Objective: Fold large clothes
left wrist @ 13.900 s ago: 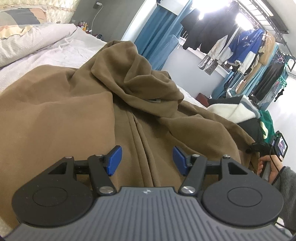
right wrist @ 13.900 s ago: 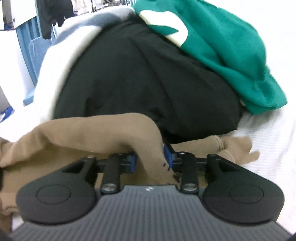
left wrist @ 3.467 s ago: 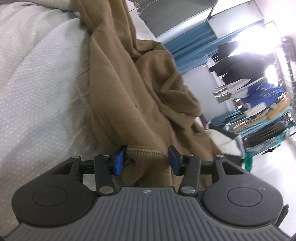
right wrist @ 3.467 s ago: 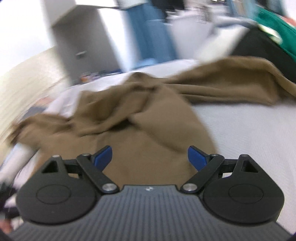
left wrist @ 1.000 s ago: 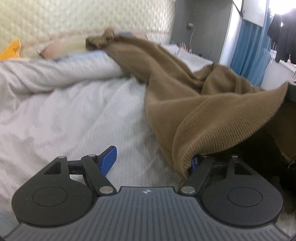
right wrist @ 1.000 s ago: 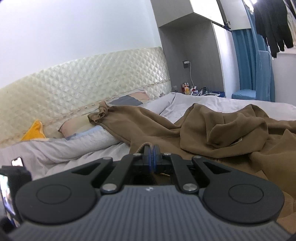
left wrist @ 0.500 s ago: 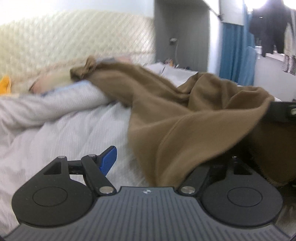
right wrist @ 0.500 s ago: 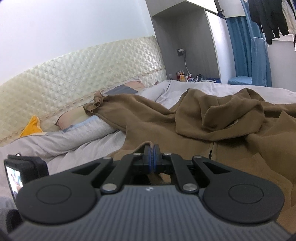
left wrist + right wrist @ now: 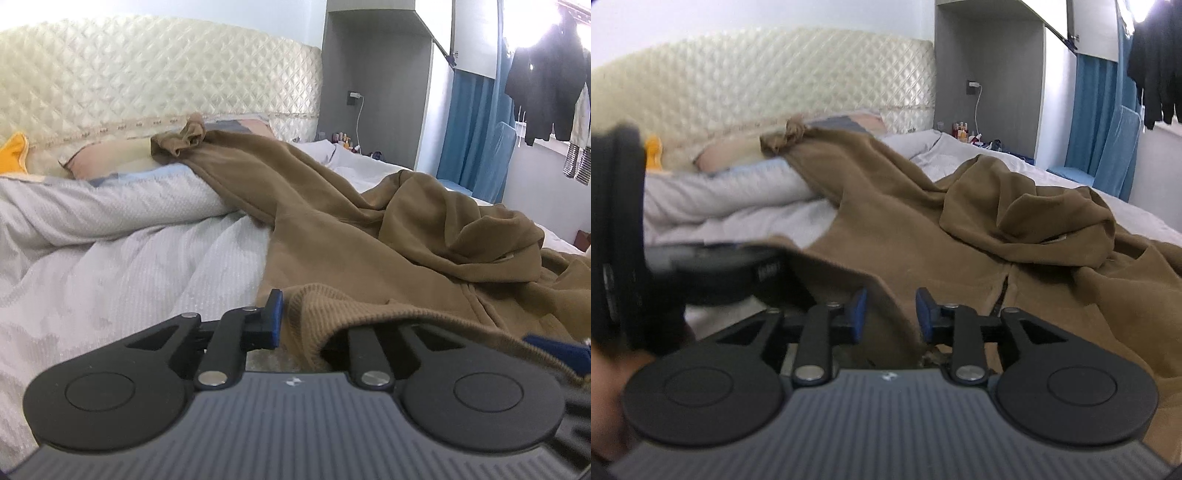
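A large brown hooded garment (image 9: 332, 221) lies spread on the bed, one sleeve reaching up to the pillows; it also shows in the right wrist view (image 9: 960, 236). My left gripper (image 9: 306, 325) has its jaws closed in on the ribbed hem (image 9: 317, 310); the right finger is hidden under the cloth. My right gripper (image 9: 891, 314) is open, its jaws either side of the garment's lower edge without pinching it. The left gripper body shows blurred at the left of the right wrist view (image 9: 701, 273).
The bed has a light grey cover (image 9: 129, 266) and pillows (image 9: 110, 158) against a quilted cream headboard (image 9: 147, 81). A grey cabinet (image 9: 376, 74), blue curtain (image 9: 472, 129) and hanging dark clothes (image 9: 546, 88) stand at the right.
My right gripper has opened and let go of the hem. My left gripper has closed from wide open onto the ribbed hem. The garment has dropped flatter on the bed.
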The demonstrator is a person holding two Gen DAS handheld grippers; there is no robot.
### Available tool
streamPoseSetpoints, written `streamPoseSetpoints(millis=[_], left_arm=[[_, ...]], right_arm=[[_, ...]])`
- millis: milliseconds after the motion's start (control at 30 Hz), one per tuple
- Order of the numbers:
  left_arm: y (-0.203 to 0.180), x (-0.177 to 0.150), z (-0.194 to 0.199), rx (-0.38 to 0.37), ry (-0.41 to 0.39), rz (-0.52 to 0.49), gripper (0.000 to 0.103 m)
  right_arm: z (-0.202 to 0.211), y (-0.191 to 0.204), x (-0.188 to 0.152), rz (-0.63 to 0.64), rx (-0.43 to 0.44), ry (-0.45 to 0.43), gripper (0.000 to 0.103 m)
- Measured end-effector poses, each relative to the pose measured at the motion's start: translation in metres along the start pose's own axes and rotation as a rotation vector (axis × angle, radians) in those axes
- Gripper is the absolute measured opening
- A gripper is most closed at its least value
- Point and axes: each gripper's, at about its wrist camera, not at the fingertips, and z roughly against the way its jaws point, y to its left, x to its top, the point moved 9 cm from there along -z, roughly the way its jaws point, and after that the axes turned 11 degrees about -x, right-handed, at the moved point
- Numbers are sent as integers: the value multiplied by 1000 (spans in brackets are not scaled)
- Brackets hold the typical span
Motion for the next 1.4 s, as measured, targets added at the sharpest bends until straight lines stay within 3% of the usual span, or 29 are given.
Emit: streamPoseSetpoints(millis=[233,433,467,600,733,867,1000,1167,1300,1400], left_arm=[[6,-1,2,-20,8,63,17],[13,0,-1,-37,28,120,17],[13,-1,-1,-41,30,127,17],[18,-1,-1,-51,38,160,17],[21,-2,-3,-62,52,183,17],[23,0,-2,-73,50,201,17],[31,3,0,-106,46,261,17],[30,4,0,-116,49,269,17],[28,3,1,-122,55,267,17],[30,3,1,-120,57,275,17]], right_arm=[[3,-13,-16,40,-76,79,60],[-2,-44,-45,0,-195,239,64],[-1,-54,-47,-14,-221,258,69],[1,-87,-53,-112,-243,338,68],[11,-115,-57,-55,-354,368,68],[16,-143,-61,-85,-390,410,67],[20,-160,-63,-211,-346,464,62],[20,-160,-64,-127,-367,502,61],[12,-162,-93,-161,-320,653,59],[14,-164,-94,-164,-333,677,57]])
